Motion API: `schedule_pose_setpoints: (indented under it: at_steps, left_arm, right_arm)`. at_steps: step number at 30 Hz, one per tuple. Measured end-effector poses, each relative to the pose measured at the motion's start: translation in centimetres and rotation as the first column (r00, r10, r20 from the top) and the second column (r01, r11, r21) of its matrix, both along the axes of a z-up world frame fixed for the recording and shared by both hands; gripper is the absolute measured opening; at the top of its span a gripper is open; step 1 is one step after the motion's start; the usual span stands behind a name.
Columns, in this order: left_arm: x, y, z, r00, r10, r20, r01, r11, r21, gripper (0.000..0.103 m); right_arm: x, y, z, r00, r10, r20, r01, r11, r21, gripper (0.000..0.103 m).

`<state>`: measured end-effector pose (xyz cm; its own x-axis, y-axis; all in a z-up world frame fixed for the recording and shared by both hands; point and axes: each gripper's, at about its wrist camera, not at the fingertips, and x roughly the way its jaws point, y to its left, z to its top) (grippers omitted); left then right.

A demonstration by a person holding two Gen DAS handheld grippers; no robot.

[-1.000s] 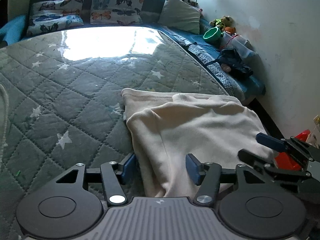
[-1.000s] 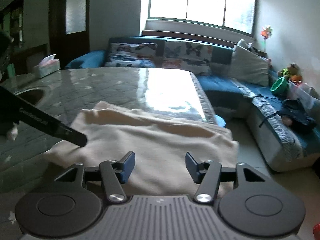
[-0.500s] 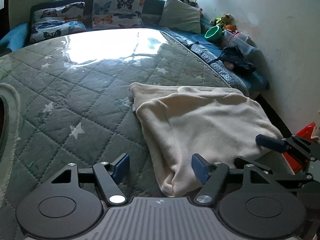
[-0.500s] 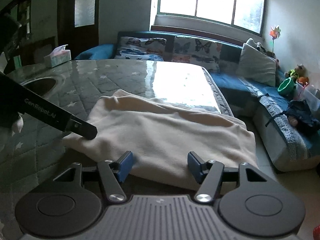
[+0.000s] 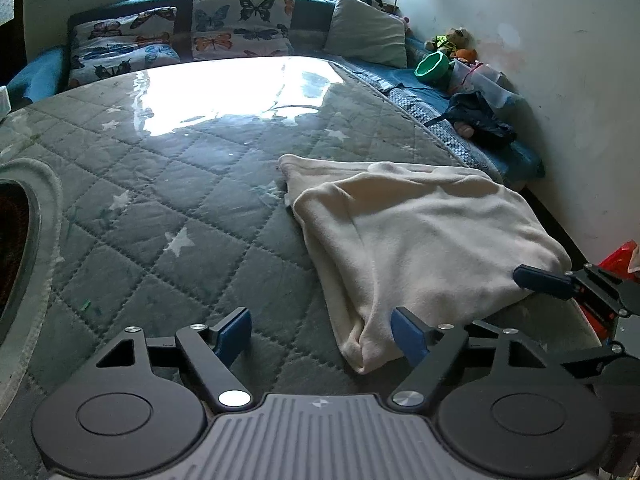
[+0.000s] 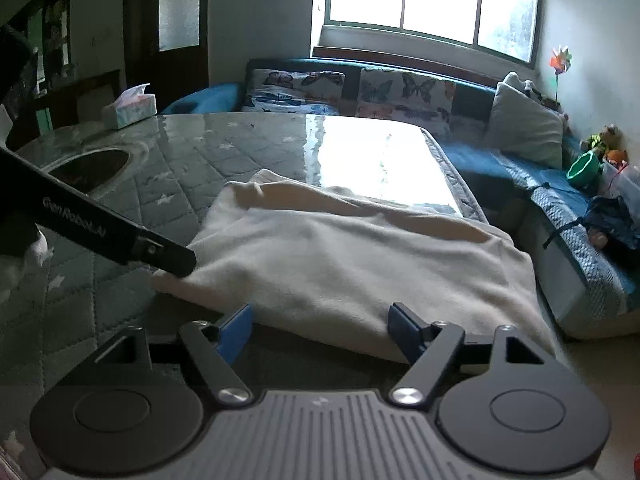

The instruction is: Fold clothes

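Note:
A cream garment lies folded into a thick rectangle on the quilted grey table cover, near the table's right edge. It also shows in the right wrist view. My left gripper is open and empty, just short of the garment's near corner. My right gripper is open and empty at the garment's near edge. One right gripper finger shows at the garment's right corner in the left wrist view. A left gripper finger touches the garment's left corner in the right wrist view.
A blue sofa with butterfly cushions wraps the far and right sides of the table. A tissue box stands at the far left. A round hole opens in the cover at left. A green bowl and toys sit on the sofa.
Both grippers have pulled back from the garment and opened wider. The garment stays folded on the table where it was let go.

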<state>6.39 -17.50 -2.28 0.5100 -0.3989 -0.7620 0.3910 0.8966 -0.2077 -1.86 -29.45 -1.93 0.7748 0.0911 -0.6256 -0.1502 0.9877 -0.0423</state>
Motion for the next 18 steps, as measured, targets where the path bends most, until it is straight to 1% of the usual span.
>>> schedule_pose_setpoints:
  at_steps: [3, 4, 5, 9, 12, 14, 18]
  left_arm:
    - [0.0, 0.3, 0.0, 1.0, 0.011, 0.002, -0.011, 1.0, 0.004, 0.08]
    - [0.1, 0.4, 0.0, 1.0, 0.015, -0.001, -0.015, 1.0, 0.004, 0.08]
    - [0.1, 0.5, -0.1, 1.0, 0.019, -0.003, -0.019, 1.0, 0.004, 0.08]
    - [0.0, 0.6, -0.1, 1.0, 0.022, -0.002, -0.022, 1.0, 0.01, 0.08]
    - [0.0, 0.8, 0.1, 1.0, 0.024, -0.004, -0.024, 1.0, 0.005, 0.08]
    - [0.0, 0.9, 0.1, 1.0, 0.025, -0.006, -0.025, 1.0, 0.002, 0.08]
    - [-0.2, 1.1, 0.3, 1.0, 0.023, -0.004, -0.023, 1.0, -0.001, 0.08]
  right_arm:
    - [0.1, -0.2, 0.5, 1.0, -0.002, 0.02, 0.002, 1.0, 0.006, 0.078]
    - [0.2, -0.3, 0.7, 1.0, -0.007, 0.027, 0.007, 1.0, 0.005, 0.08]
    - [0.4, -0.5, 0.8, 0.999, -0.016, 0.031, 0.016, 1.0, 0.003, 0.084]
    - [1.2, -1.0, 0.2, 0.999, -0.036, -0.001, 0.036, 0.999, 0.007, 0.086]
    - [1.2, -1.2, 0.0, 0.999, -0.039, -0.002, 0.039, 0.999, 0.014, 0.09]
    - [1.2, -1.2, -0.1, 0.999, -0.042, -0.002, 0.042, 0.999, 0.023, 0.097]
    - [1.3, -1.1, -0.4, 0.999, -0.046, -0.004, 0.046, 0.999, 0.029, 0.101]
